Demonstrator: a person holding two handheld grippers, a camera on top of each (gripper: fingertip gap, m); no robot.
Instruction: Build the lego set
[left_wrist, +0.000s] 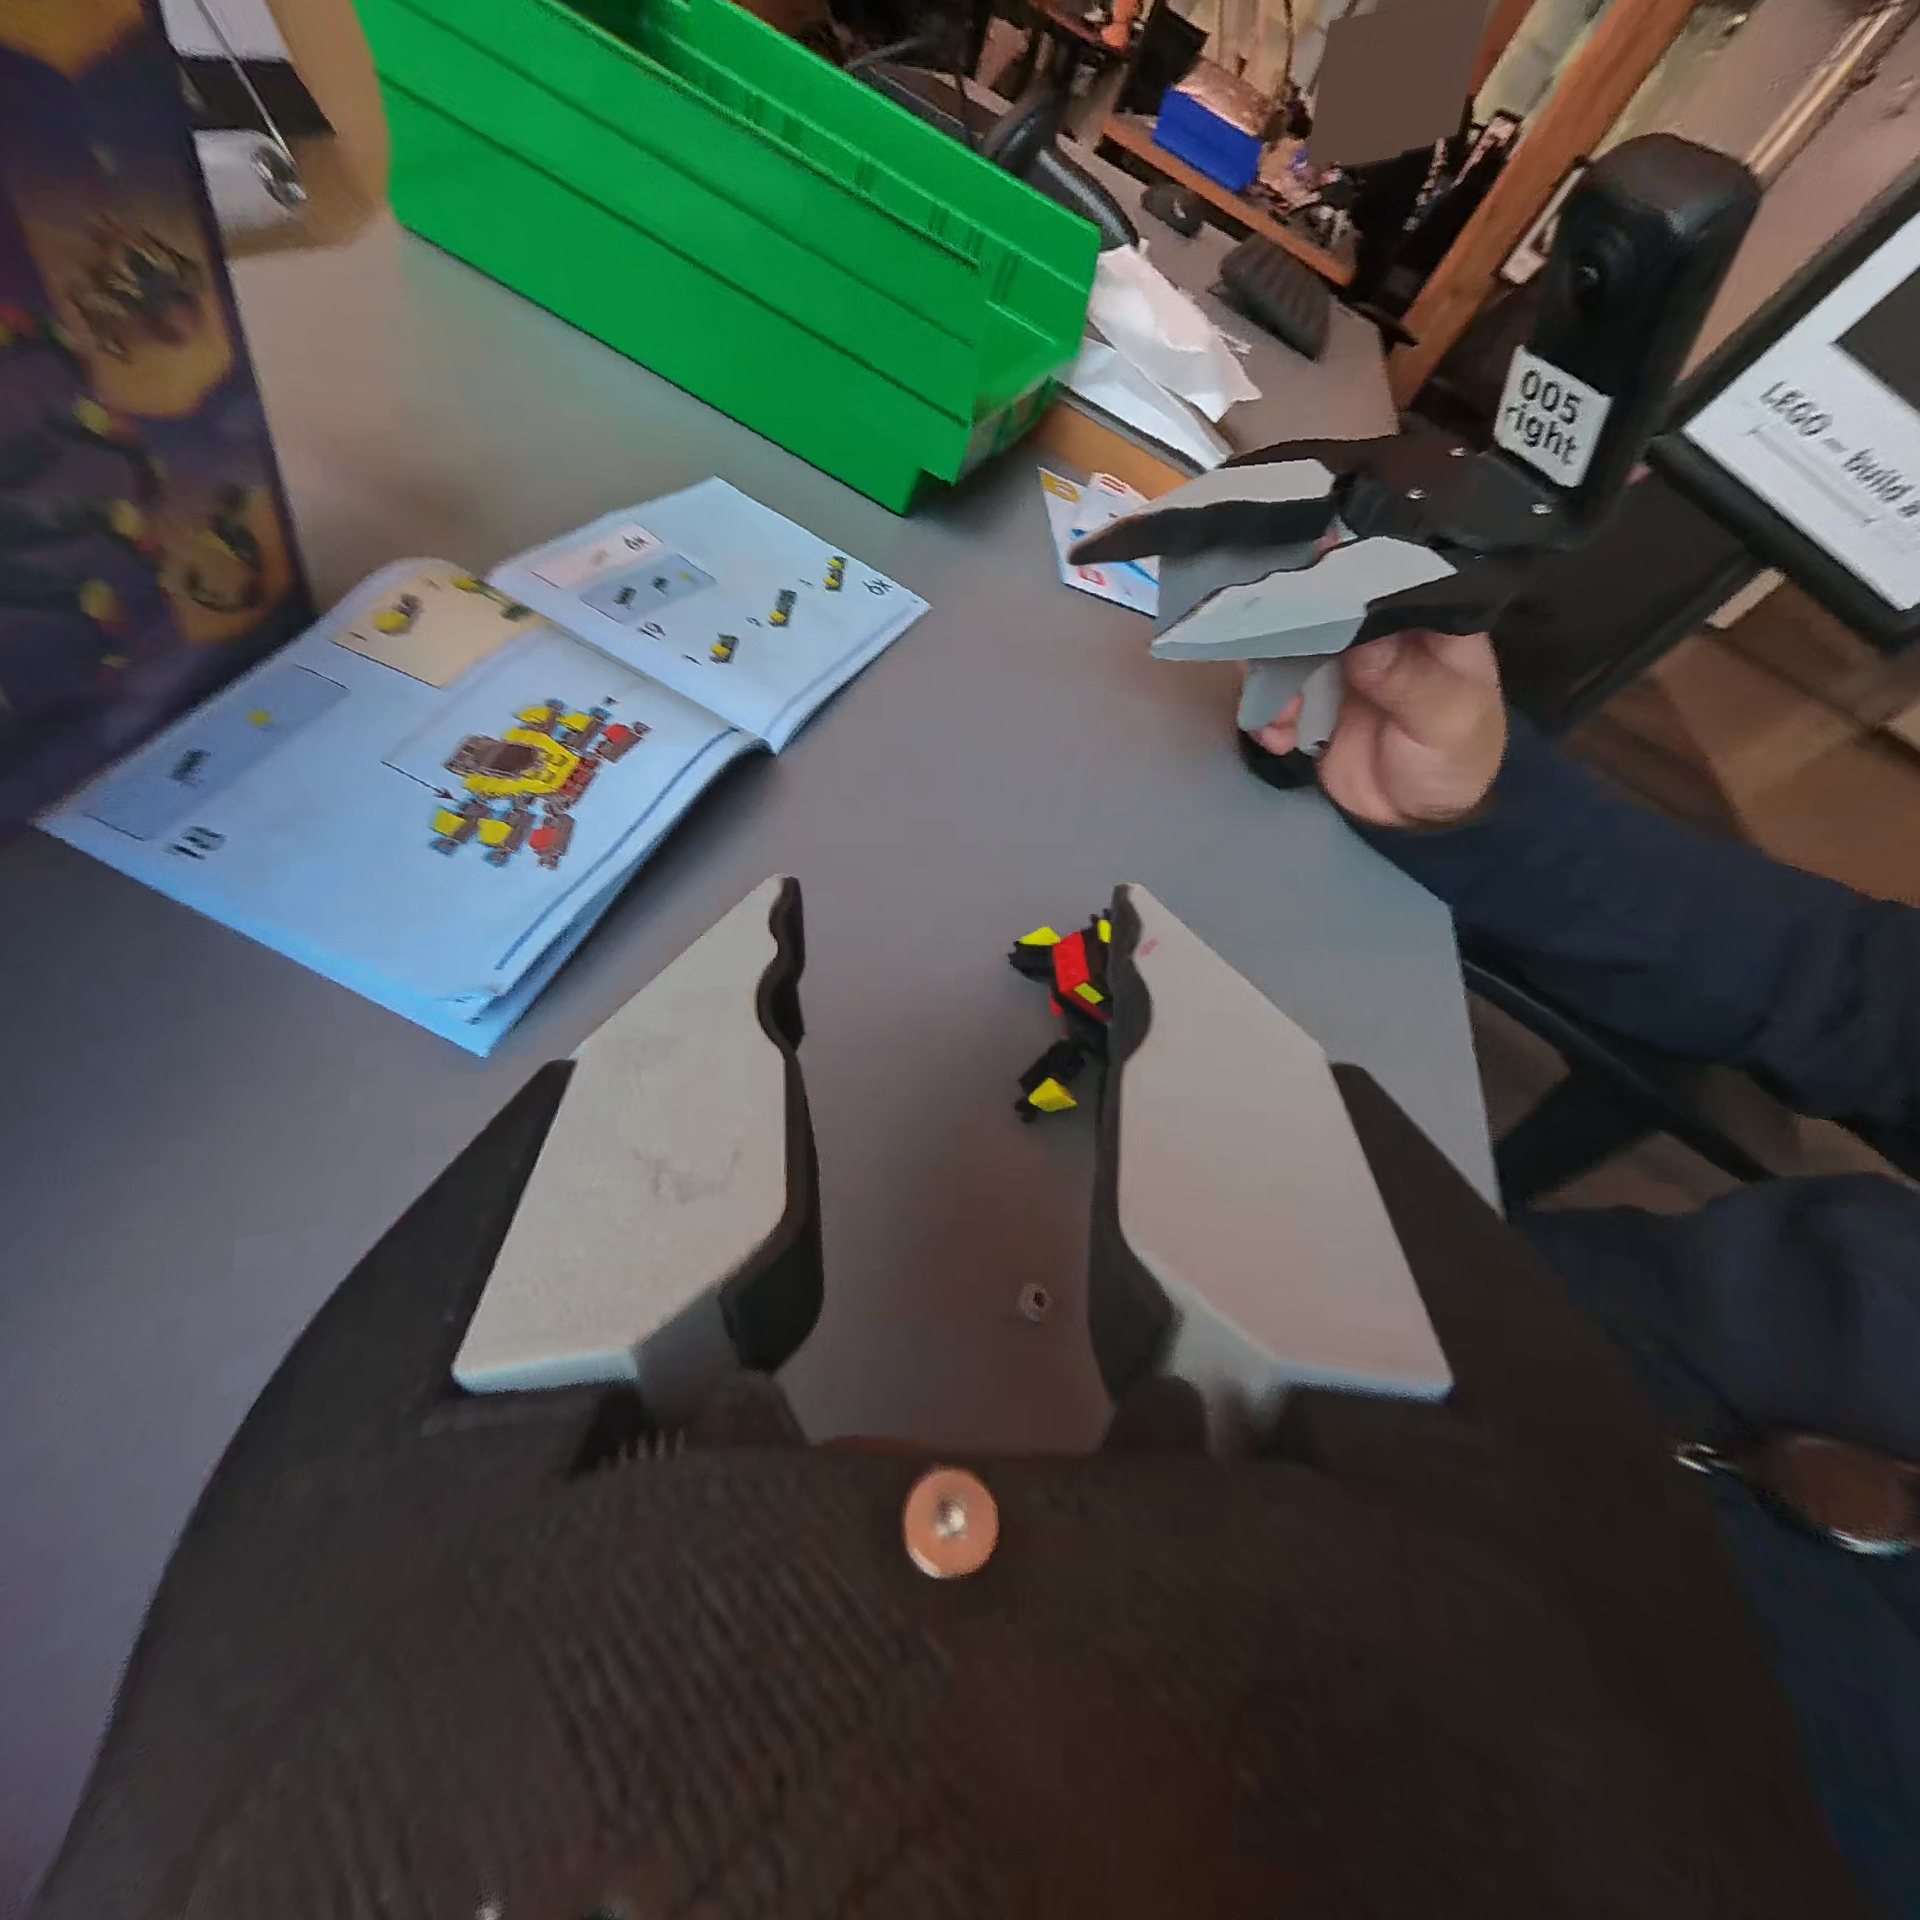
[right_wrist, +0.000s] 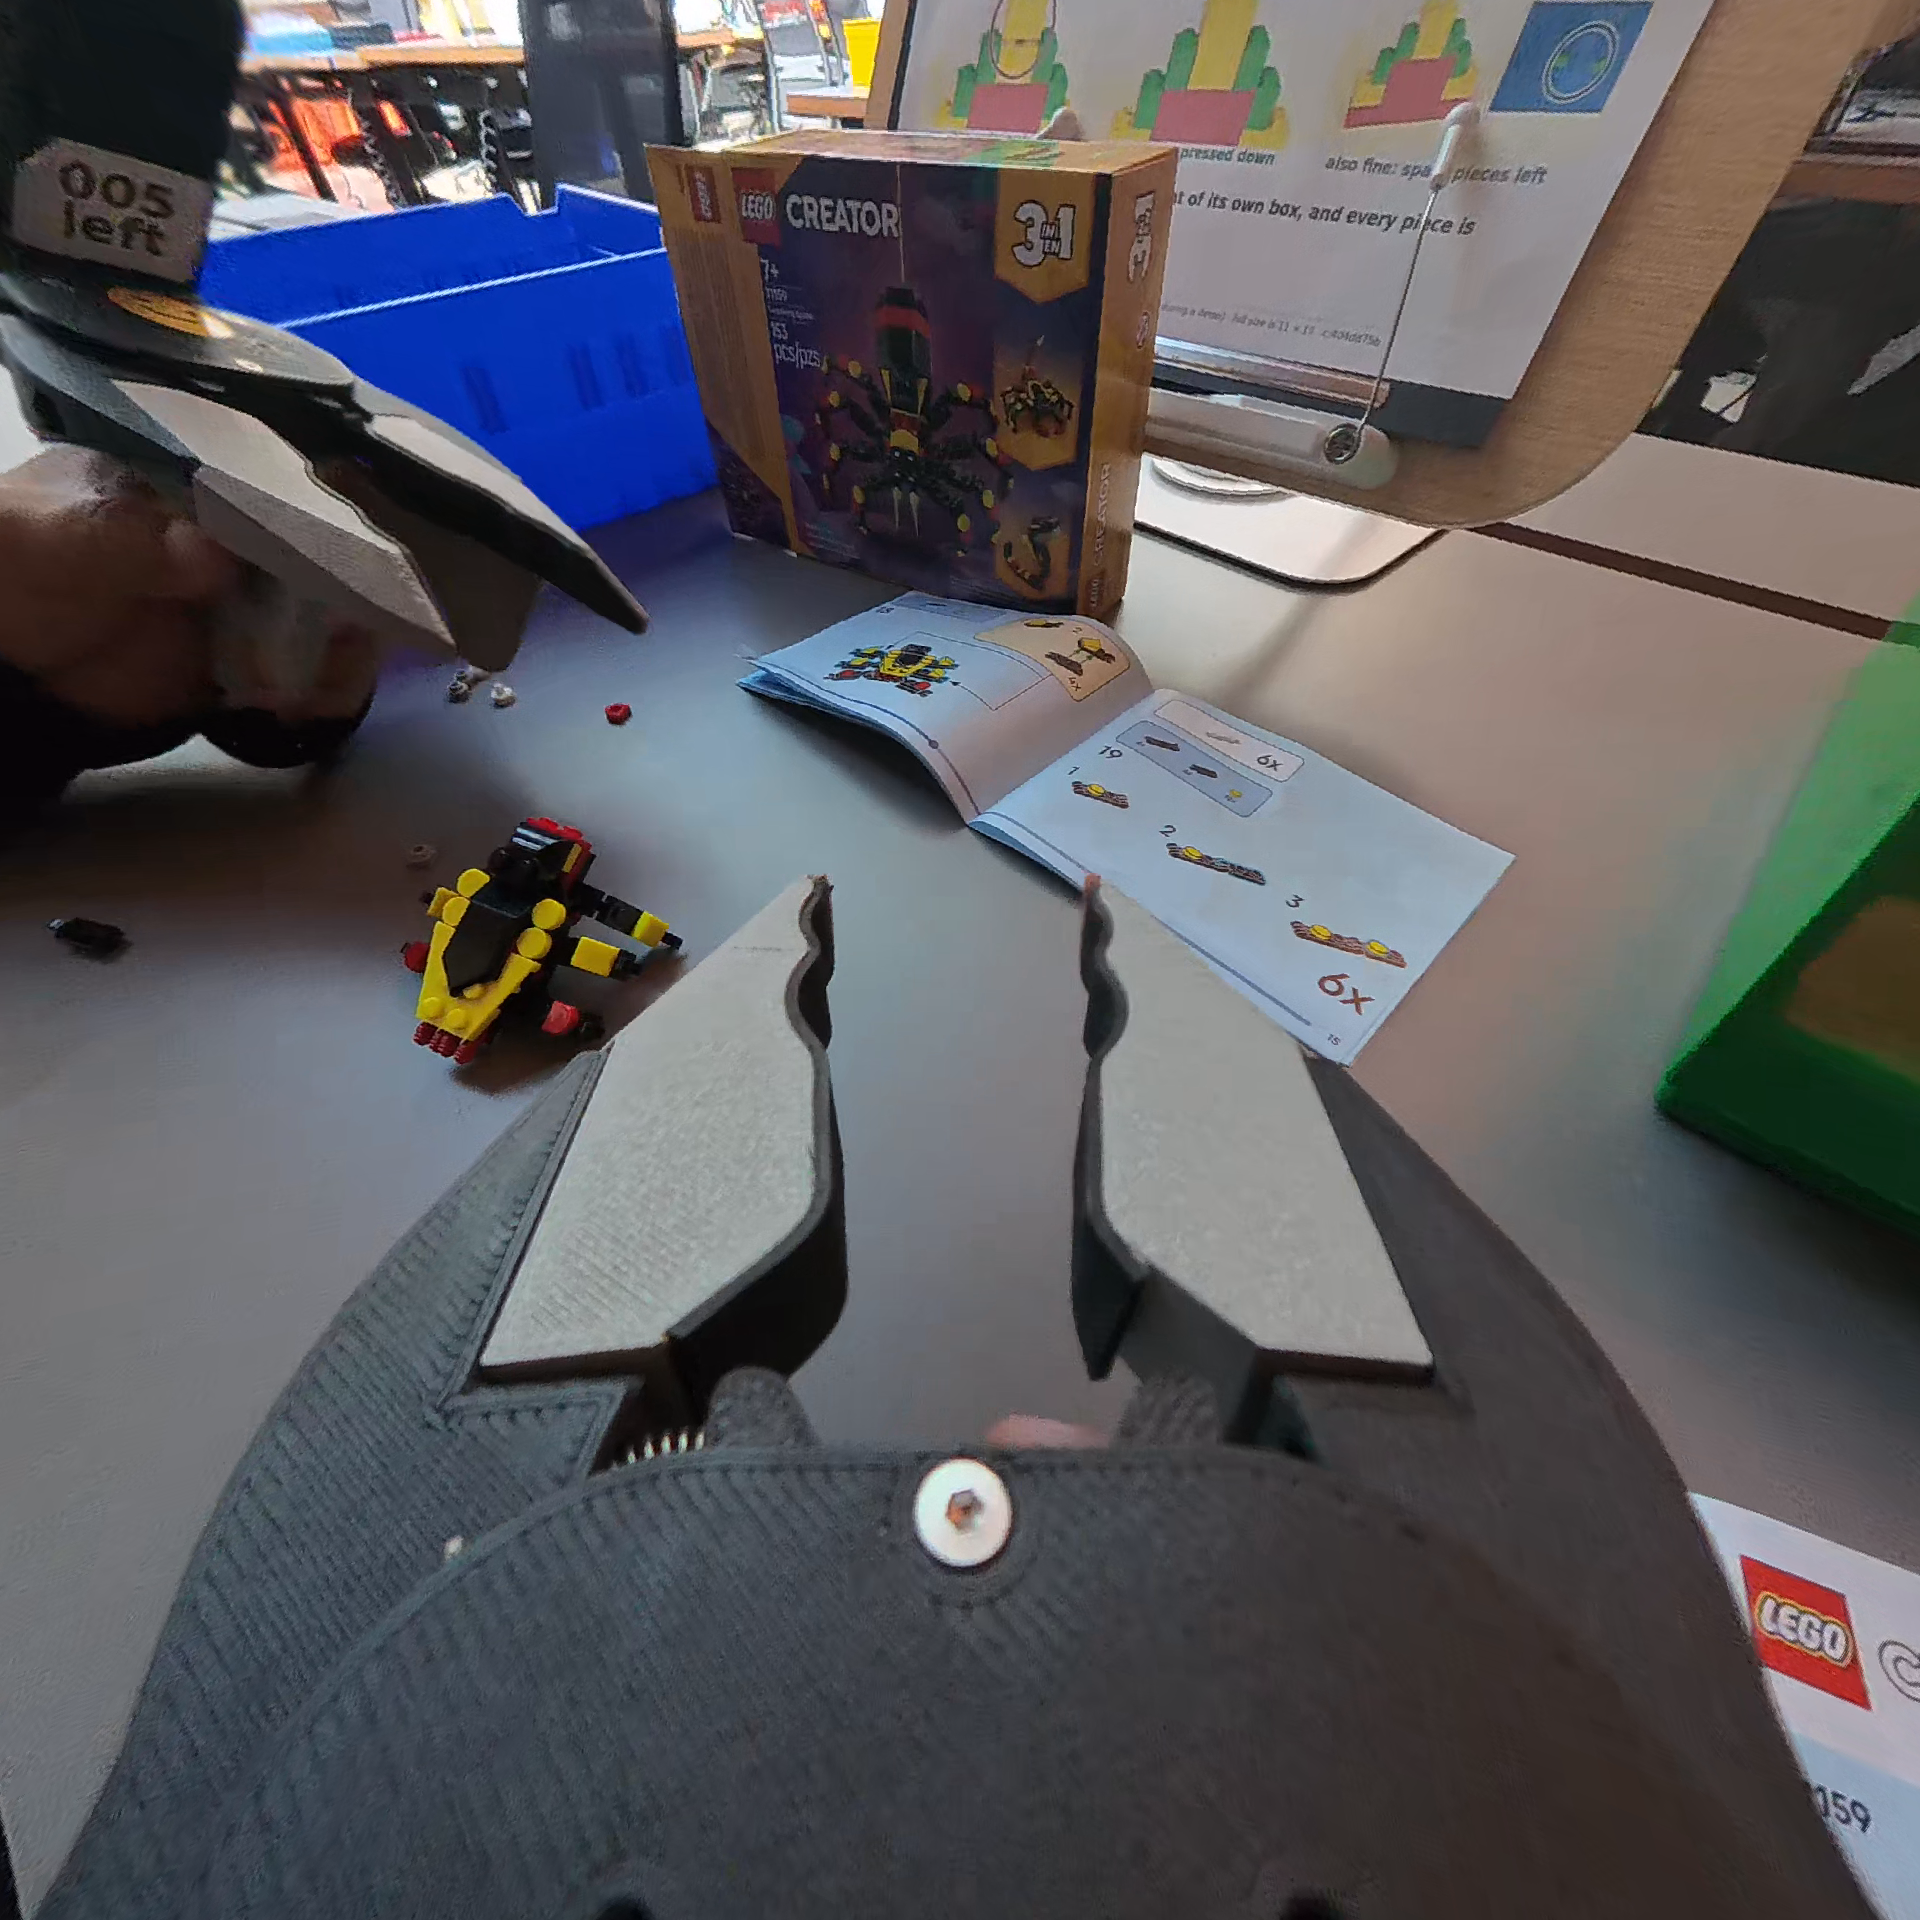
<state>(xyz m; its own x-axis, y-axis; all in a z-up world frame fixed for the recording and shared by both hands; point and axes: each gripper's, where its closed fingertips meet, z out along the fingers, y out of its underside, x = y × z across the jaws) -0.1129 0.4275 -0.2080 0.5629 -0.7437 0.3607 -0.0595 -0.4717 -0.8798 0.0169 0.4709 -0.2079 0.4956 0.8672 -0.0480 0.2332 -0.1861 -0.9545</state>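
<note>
Soft, even room light, with wide-angle bending and some motion smear

The matte grey table (left_wrist: 935, 727) carries a pale sheen and only faint, soft shadows under the small black, yellow and red brick model (right_wrist: 520, 945). Straight edges bow toward the picture rims, as on the long green plastic bin (left_wrist: 727, 239). The open pale-blue instruction booklet (left_wrist: 468, 748) is smeared in the left wrist view, crisper in the right. Background shelves are out of focus.

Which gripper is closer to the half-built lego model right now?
Left. The left gripper hangs open almost over the lego model, one of its fingers overlapping it. The right gripper is open too, off beside it, nearer the booklet.
</note>
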